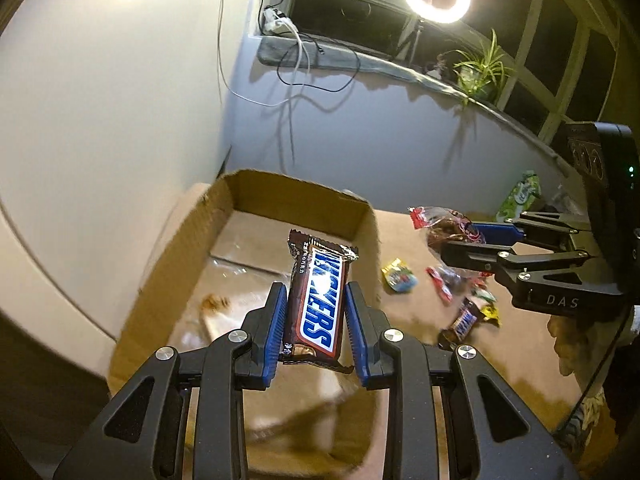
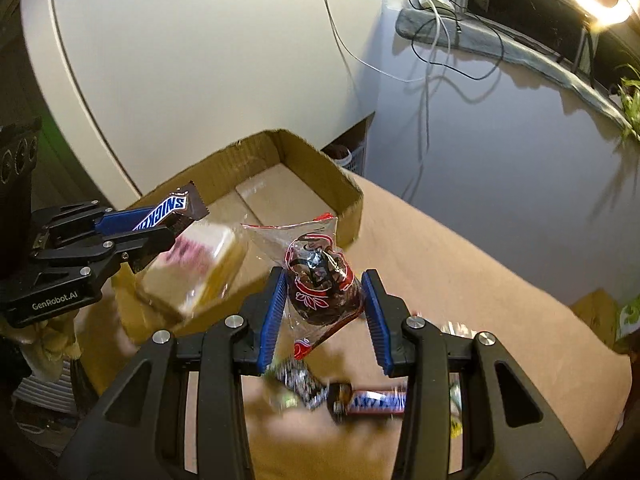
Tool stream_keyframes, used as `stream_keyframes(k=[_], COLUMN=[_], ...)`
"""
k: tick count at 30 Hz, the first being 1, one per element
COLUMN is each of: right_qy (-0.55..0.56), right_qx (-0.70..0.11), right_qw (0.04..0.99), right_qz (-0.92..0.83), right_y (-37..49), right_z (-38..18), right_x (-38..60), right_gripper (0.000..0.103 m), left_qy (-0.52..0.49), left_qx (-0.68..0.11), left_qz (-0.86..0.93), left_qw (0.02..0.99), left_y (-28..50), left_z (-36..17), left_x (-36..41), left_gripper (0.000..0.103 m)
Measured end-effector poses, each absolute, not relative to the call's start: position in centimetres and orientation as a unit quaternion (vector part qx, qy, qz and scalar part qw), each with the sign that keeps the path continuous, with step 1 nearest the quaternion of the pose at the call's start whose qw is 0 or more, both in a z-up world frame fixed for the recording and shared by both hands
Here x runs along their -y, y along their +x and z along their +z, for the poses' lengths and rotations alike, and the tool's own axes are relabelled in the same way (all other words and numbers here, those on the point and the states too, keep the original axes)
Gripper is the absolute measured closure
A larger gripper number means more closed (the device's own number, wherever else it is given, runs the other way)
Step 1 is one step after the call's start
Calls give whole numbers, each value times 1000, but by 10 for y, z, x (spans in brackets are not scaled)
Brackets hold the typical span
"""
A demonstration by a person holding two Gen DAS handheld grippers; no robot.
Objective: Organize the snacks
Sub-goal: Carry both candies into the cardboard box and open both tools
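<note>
Between the blue pads of the left tool (image 1: pixel 316 316), closed on its long sides, a Snickers bar (image 1: pixel 318 304) hangs above the cardboard box (image 1: pixel 176 248) just ahead, with loose sweets (image 1: pixel 400 278) on the table (image 1: pixel 500 380) off to its right. Seen from the right wrist, the right tool (image 2: pixel 324 304) pinches a clear bag of dark sweets (image 2: pixel 320 280), lifted off the table with another bar (image 2: pixel 372 400) lying beneath, the box (image 2: pixel 320 164) ahead and to its left. Judged as mid-carry, the next move calls for lowering each snack inside the walls before opening.
</note>
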State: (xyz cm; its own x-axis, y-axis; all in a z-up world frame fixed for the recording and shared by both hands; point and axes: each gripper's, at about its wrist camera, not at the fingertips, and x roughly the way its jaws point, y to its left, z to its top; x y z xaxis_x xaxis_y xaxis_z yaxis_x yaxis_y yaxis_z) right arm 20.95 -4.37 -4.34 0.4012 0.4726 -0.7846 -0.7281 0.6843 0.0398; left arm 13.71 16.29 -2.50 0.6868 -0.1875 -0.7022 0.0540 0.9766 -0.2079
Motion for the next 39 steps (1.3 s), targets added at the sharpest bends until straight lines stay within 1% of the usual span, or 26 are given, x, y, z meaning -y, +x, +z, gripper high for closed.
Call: stream_keyframes(k=[9, 17, 18, 19, 20, 21, 22, 23, 24, 32, 39], right_qy=[-155, -154, -155, -154, -155, -154, -152, -147, -144, -124, -118], right_qx=[-416, -431, -432, -432, -433, -431, -429, -427, -427, -419, -396], right_qw=[817, 808, 807, 806, 806, 808, 812, 814, 815, 828, 852], right_qz=[369, 371, 371, 373, 372, 369, 366, 365, 364, 352, 321], right_y=[250, 272, 274, 274, 275, 276, 277, 277, 278, 265, 231], right_z=[-58, -79, -81, -82, -83, -83, -81, -79, -77, -53, -39], right_x=[3, -19, -21, -22, -22, -23, -21, -19, -17, 18, 74], right_gripper=[63, 62, 60, 54, 49, 42, 38, 38, 38, 38, 38], left_qy=[-65, -61, -62, -65, -66, -66, -67, -68, -69, -60, -72], left_qx=[-412, -422, -423, -421, -421, -421, -419, -417, -413, -375, -374], left_qz=[-36, -25, -22, -21, -21, -19, -17, -16, -16, -10, -26], left_qw=[908, 904, 904, 905, 904, 905, 906, 906, 908, 925, 924], left_y=[176, 187, 188, 188, 188, 188, 188, 187, 185, 162, 135], left_z=[-41, -50, -51, -50, -50, -50, -48, -48, -46, -28, -16], left_x=[-183, -191, -192, -192, -193, -194, -195, -195, -196, -189, -167], left_gripper=[75, 75, 75, 75, 74, 73, 67, 61, 60, 60, 60])
